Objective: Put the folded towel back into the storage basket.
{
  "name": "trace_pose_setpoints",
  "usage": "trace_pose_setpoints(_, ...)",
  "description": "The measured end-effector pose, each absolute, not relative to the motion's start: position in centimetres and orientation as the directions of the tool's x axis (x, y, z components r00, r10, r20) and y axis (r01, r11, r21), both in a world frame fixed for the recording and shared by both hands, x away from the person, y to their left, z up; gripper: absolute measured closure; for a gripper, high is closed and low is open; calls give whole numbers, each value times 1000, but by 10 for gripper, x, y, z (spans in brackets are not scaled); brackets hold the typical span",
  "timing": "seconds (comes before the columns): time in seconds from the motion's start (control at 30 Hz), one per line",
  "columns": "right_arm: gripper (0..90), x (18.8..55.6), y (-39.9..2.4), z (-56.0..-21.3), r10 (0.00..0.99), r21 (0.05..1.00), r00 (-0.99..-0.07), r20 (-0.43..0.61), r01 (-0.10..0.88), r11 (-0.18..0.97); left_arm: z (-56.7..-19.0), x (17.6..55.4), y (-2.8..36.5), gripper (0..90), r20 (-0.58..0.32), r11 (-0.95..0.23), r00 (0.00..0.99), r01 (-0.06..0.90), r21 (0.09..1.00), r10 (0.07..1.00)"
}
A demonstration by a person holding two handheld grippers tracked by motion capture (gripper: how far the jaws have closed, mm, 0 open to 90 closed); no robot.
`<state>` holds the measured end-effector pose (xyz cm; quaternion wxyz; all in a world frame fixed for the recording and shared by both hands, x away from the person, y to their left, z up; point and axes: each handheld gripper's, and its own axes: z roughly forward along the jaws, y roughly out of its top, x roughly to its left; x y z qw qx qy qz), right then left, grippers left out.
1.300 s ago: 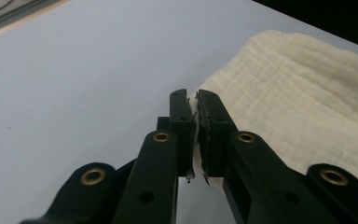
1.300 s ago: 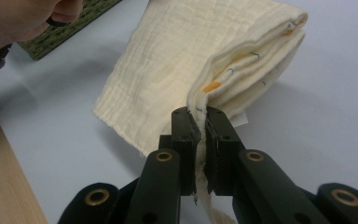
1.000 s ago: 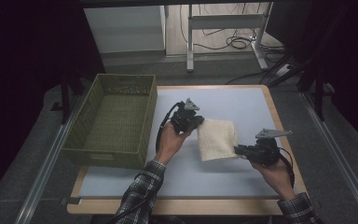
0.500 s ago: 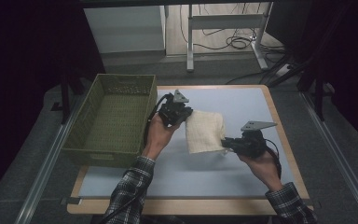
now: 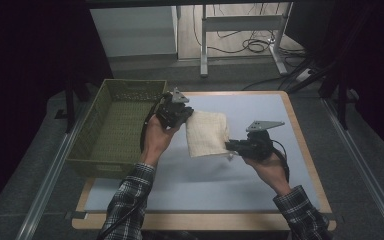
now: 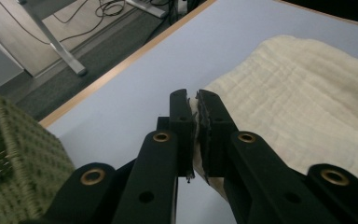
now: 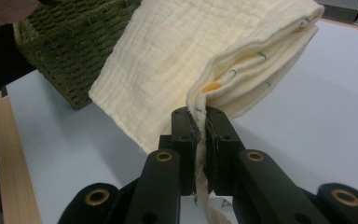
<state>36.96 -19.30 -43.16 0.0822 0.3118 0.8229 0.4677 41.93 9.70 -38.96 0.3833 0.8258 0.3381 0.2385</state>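
Note:
A folded cream cloth hangs a little above the blue table top, held between both grippers. My left gripper is shut on its upper left corner, next to the green basket. In the left gripper view the cloth spreads to the right, its edge pinched between the black jaws of my left gripper. My right gripper is shut on the lower right corner. The right gripper view shows the cloth rising from the closed jaws of my right gripper, its folded layers visible at the edge.
A green woven basket stands on the left part of the table, its corner seen in both gripper views. The table's wooden rim runs along the right. Metal desk legs and cables lie on the floor beyond.
Both hands have moved left toward the basket and risen, carrying the cloth with them. The cloth has lifted off the table top and now hangs between the grippers.

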Motion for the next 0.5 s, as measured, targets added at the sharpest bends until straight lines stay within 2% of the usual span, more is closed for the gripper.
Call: trace_pose_setpoints(0.5, 832, 388, -139, -408, 542, 831, -826, 151, 403, 382, -371, 424, 146, 852, 157, -449, 589, 389, 804, 793)
